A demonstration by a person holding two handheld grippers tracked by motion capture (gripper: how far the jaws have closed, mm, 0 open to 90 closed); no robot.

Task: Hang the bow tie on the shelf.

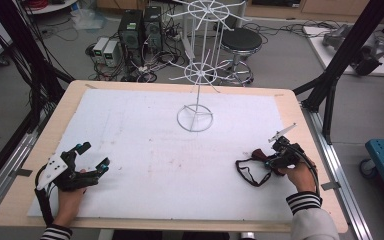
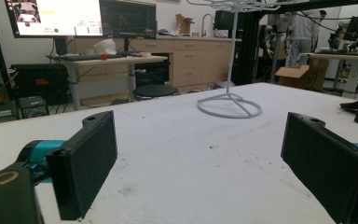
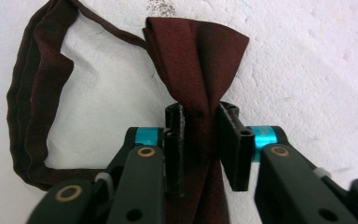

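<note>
Left tool (image 1: 92,156) rests on white-padded desk (image 1: 145,150), jaws wide, holding nothing. Right tool (image 3: 200,122) is clamped on dark red bow tie (image 3: 196,56) lying near right; strap (image 3: 32,93) looped beside. Wire rack (image 1: 195,117) farther back; computers (image 1: 140,27), stool (image 1: 241,40) on floor.

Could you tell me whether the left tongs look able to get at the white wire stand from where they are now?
Probably yes. The left tongs stand open and empty, and bare white table cover lies between them and the white wire stand. The dark red bow tie sits off to the side in the right tongs.
</note>
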